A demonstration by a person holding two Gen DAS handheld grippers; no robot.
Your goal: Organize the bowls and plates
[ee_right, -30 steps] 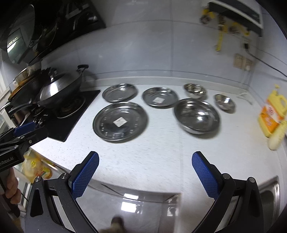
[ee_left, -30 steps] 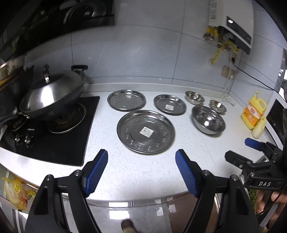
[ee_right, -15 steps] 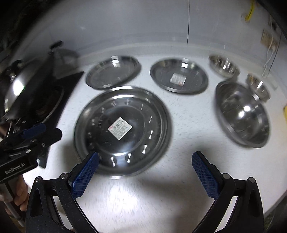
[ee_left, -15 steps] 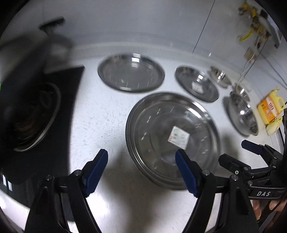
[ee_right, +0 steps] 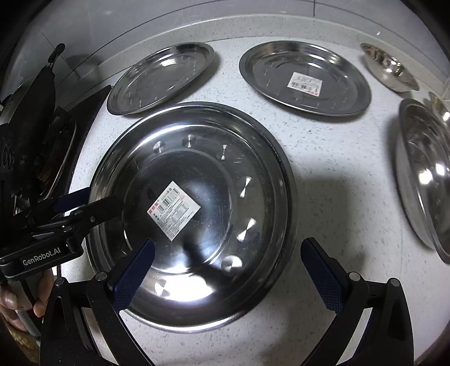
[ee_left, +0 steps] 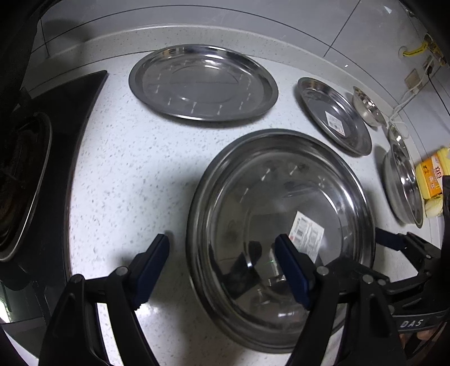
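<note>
A large steel plate with a label lies on the white counter and shows in the right wrist view too. My left gripper is open astride its left rim. My right gripper is open astride its right rim, one finger over the plate. Behind are a bare medium plate and a labelled medium plate. A large bowl sits to the right. Small bowls stand at the back right.
A black gas hob lies to the left. A yellow bottle stands at the far right. The tiled wall rises behind the plates.
Both grippers have moved forward and down toward the large plate. They now straddle its left and right rims. The plates and bowls have not moved.
</note>
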